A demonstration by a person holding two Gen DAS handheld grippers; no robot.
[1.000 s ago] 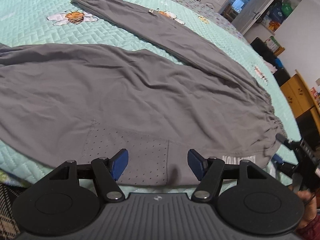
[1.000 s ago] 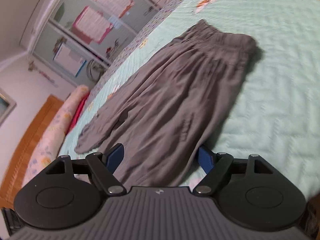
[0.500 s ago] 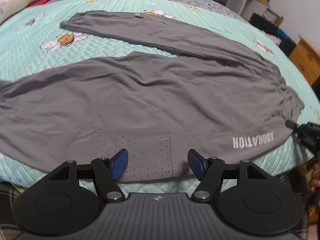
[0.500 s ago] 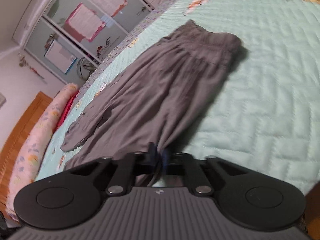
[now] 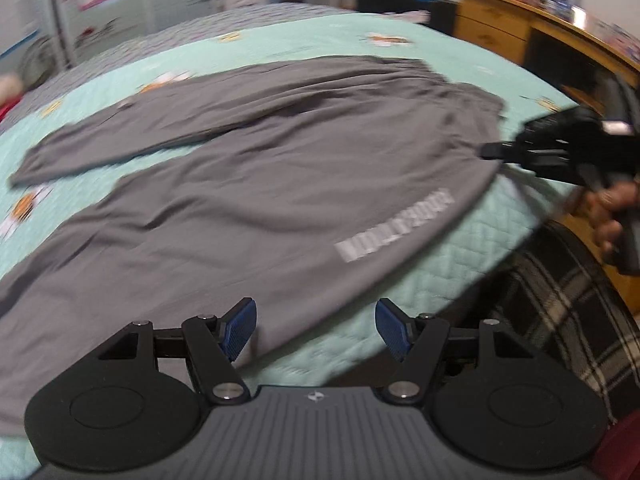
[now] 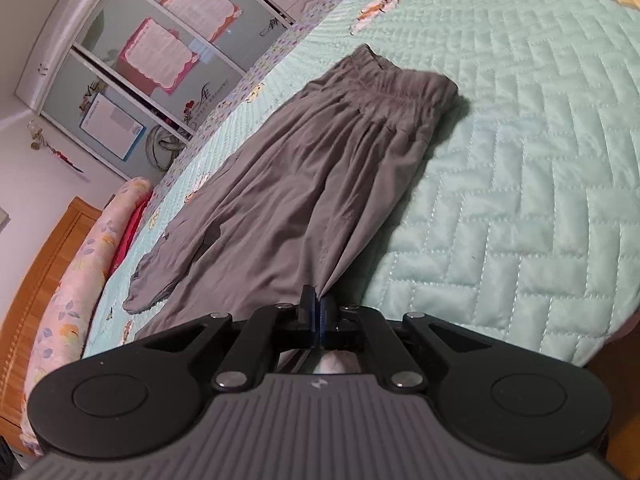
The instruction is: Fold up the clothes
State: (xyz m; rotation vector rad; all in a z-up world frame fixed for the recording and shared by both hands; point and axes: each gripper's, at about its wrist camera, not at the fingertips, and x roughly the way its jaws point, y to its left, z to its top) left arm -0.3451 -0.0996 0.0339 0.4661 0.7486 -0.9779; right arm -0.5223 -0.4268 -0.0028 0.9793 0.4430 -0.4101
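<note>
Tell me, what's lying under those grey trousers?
The grey trousers lie spread on a mint-green quilted bedspread printed with small bee pictures, which shows all around them. Whatever part of the bedspread or its pattern sits directly beneath the fabric is covered.

left gripper (image 5: 316, 328): jaws apart, over trousers' (image 5: 248, 184) near edge | right gripper (image 6: 318, 312): clamped on trousers' waistband corner

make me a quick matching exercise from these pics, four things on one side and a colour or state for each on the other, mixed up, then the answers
Things:
1. left gripper
2. right gripper
3. trousers
4. quilt

States:
A. mint green, stitched in zigzags
B. shut on cloth
C. grey, spread flat
D. open, holding nothing

Pairs: 1-D, 2-B, 3-C, 4-A
</note>
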